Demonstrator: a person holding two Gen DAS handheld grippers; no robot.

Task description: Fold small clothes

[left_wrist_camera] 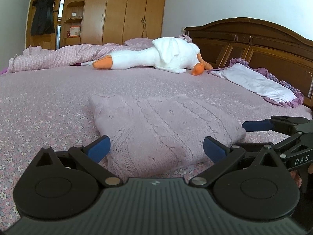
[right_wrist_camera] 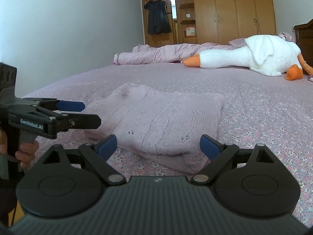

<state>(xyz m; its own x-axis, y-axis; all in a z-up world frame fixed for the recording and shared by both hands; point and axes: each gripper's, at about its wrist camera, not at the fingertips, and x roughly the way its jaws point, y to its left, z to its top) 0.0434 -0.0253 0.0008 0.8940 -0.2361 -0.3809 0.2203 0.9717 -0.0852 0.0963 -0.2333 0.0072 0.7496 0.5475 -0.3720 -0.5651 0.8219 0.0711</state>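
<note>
On the bed (left_wrist_camera: pixel 58 90), in the near part of the flowered sheet, lies a small pink knitted sweater (left_wrist_camera: pixel 162 125), already folded into a thick packet. The left gripper (left_wrist_camera: pixel 156 148) hovers low just before its near edge with the blue pads spread wide and nothing between them. The right gripper (right_wrist_camera: pixel 158 146) is in the same state, wide and empty, near the right corner of the packet; the two tools are just beside each other.

The knit seems soft, light and loose, so it will probably sag and open when lifted by one point. A safer hold would be at the thick folded edge or at two near corners, pinching all layers together. The surface is woolly, not slippery, and not fragile, but the open stitches could catch on a pad.

The cable lines of the knit run away from the cameras, toward the white plush goose (left_wrist_camera: pixel 156 56) by the headboard (left_wrist_camera: pixel 254 41). Whether the packet is longer in this direction or across the bed, the fisheye views do not let one tell.
</note>
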